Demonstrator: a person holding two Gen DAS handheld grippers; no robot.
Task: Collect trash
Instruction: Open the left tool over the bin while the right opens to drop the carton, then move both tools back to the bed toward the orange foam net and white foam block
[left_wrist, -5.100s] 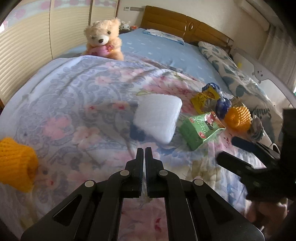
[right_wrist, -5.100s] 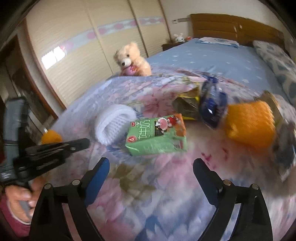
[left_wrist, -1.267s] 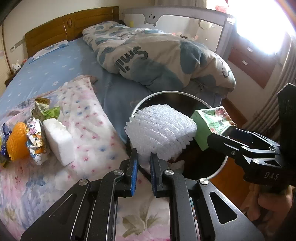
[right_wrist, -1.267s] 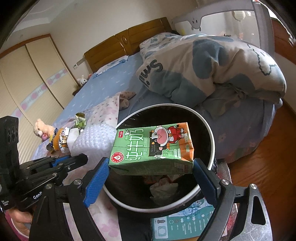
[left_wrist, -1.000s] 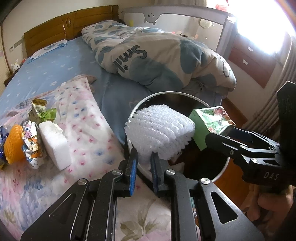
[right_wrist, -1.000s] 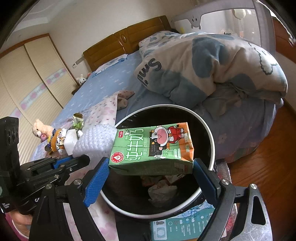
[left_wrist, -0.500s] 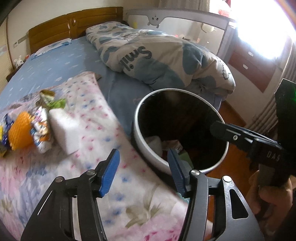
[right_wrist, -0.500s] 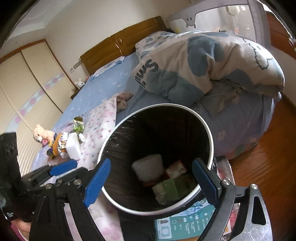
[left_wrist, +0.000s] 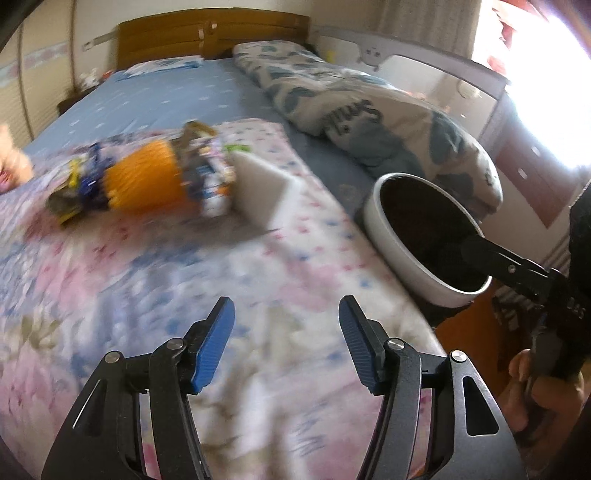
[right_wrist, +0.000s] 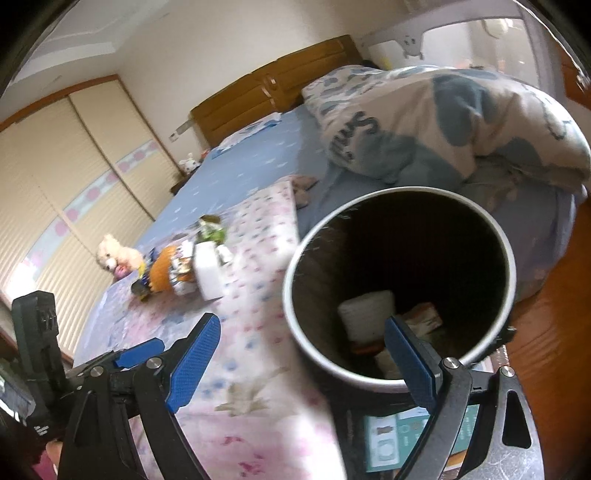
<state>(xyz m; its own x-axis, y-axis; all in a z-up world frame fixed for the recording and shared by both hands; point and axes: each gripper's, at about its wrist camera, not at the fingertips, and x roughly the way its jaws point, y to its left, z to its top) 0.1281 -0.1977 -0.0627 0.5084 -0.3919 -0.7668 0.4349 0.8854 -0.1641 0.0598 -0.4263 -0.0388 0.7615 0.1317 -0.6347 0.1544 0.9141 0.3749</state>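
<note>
the trash bin (right_wrist: 399, 266) stands beside the bed (left_wrist: 184, 258), at its edge. inside the bin lie a white foam piece (right_wrist: 364, 314) and other scraps. both the left tongs (left_wrist: 286, 345) and the right tongs (right_wrist: 303, 354) are spread wide and hold nothing. on the bed, well apart from the bin, sits a blurred cluster: an orange net (left_wrist: 142, 181), wrappers (left_wrist: 208, 173) and a white foam block (left_wrist: 258, 192).

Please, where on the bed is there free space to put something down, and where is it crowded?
Free: the floral blanket between the left gripper and the white foam block, and the blue sheet toward the headboard. Crowded: the trash pile around the orange net, and the duvet behind the bin.
</note>
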